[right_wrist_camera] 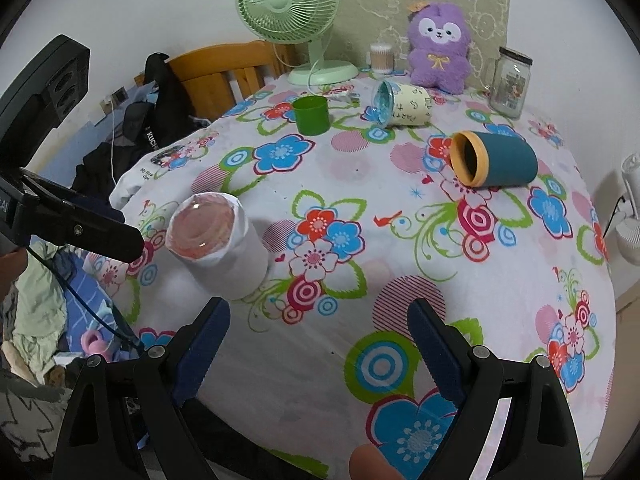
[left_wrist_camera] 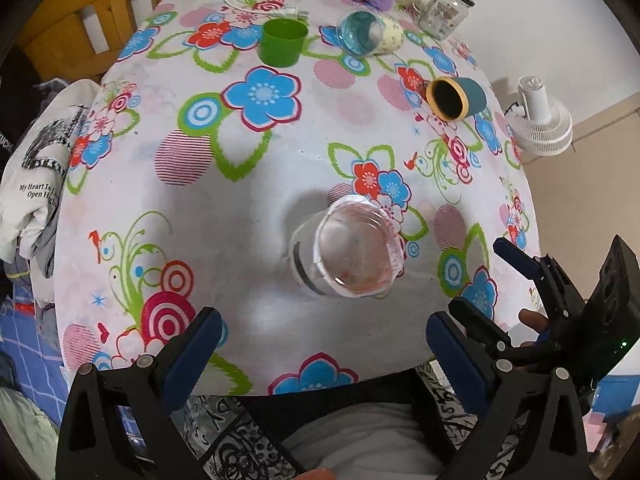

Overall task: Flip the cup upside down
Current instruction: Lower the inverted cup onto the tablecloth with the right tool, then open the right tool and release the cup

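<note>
Both tools stand wide open and hold nothing: the left tool (left_wrist_camera: 324, 336) fills the bottom of its own view, the right tool (right_wrist_camera: 318, 328) the bottom of its own. The white-wrapped cup (left_wrist_camera: 348, 256) stands on the table (left_wrist_camera: 248, 208) at centre of the left view, clear flat end up; which end that is cannot be told. In the right view it sits at left centre, just beside the left tool's dark finger.

Around it, well apart, nothing blocks it: a green cup (right_wrist_camera: 311, 115) upright at top centre, a cream cup (right_wrist_camera: 402, 105) lying on its side with writing too small to read, and a teal cup (right_wrist_camera: 494, 159) with an orange rim, also on its side, at upper right.

Only the right view shows the whole mint fan (right_wrist_camera: 298, 12), the purple plush (right_wrist_camera: 438, 46) face and a black bag (right_wrist_camera: 154, 92) lettered "KUCH". The left view reads "My Heart Is" on a white shirt (left_wrist_camera: 38, 184) at left edge. A labelled glass jar (right_wrist_camera: 512, 82) stands at upper right.
</note>
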`<state>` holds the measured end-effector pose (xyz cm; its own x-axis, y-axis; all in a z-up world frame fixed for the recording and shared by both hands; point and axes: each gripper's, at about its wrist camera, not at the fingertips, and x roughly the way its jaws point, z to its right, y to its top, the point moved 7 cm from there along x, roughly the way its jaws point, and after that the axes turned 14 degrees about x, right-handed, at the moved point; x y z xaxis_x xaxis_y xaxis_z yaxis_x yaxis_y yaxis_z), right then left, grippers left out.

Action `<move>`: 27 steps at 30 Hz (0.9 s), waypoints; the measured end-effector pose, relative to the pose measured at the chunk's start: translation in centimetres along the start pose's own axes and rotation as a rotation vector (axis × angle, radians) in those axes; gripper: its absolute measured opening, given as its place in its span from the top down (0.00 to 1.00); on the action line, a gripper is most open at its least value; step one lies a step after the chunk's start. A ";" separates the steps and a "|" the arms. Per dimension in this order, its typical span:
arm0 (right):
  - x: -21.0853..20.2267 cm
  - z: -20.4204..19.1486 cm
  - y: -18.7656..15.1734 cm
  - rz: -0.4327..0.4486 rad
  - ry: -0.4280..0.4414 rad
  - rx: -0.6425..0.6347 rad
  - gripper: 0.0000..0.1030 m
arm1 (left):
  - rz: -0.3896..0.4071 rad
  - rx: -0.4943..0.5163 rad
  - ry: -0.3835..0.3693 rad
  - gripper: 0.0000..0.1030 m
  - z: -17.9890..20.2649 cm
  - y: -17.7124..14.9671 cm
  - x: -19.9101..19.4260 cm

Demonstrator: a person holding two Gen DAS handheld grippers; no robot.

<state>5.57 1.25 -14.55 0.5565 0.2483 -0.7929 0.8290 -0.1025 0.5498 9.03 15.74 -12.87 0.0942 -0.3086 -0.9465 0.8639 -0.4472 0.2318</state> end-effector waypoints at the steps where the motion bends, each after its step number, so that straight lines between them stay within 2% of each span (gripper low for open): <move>1: 0.0 -0.1 0.1 0.002 -0.002 -0.003 0.11 | 0.009 -0.004 0.004 0.00 -0.2 -0.1 -0.2; 20: -2.6 -2.9 2.5 0.099 -0.019 -0.032 0.11 | 0.219 -0.053 0.114 0.00 -2.7 -0.5 -3.5; 27: -3.7 -3.7 3.7 0.152 -0.022 -0.035 0.11 | 0.313 -0.044 0.182 0.00 -2.9 -0.1 -5.2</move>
<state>6.36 3.52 -8.60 0.6772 0.2111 -0.7049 0.7326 -0.1038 0.6727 9.86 19.80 -8.66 0.4407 -0.2684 -0.8566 0.7991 -0.3174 0.5106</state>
